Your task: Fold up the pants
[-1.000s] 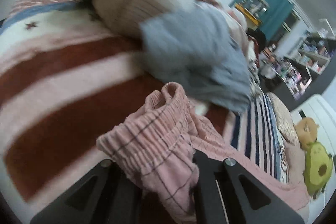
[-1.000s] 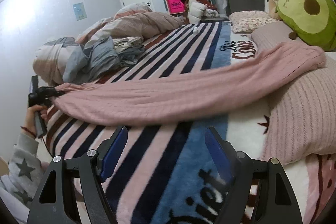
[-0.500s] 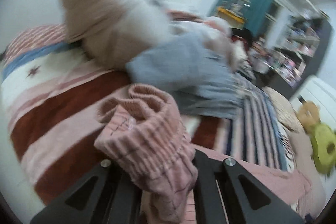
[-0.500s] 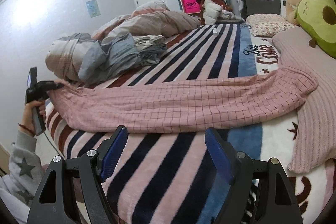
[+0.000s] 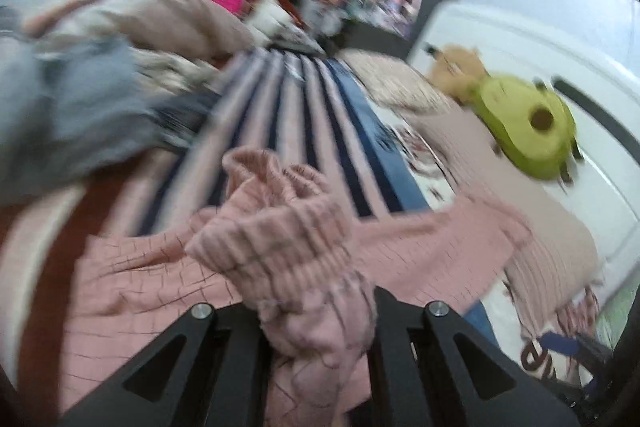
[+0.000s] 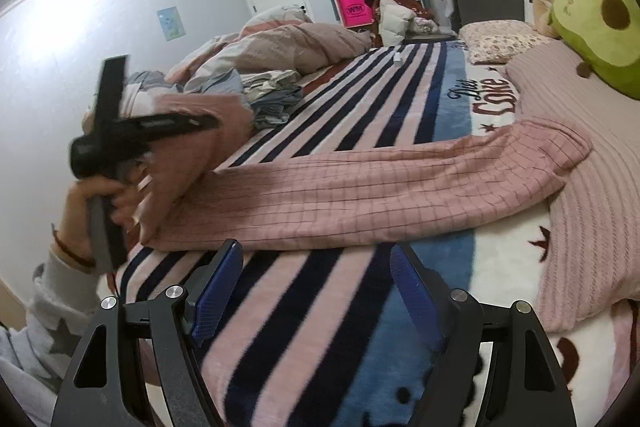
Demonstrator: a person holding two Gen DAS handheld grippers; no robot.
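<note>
Pink checked pants point(image 6: 360, 203): laid across striped blanket point(image 6: 320, 307). Left gripper point(image 5: 316, 311): pinching the waistband, lifted at left. Right gripper point(image 6: 316, 291): spread, holding nothing, near edge.

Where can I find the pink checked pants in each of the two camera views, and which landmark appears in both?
Left wrist view: the pink pants fill the lower centre, their waistband bunched in the left gripper.
Right wrist view: they lie stretched across the middle, the left end lifted; the right gripper hangs open below.
Shared landmark: the green avocado plush, at the right in both.
</note>
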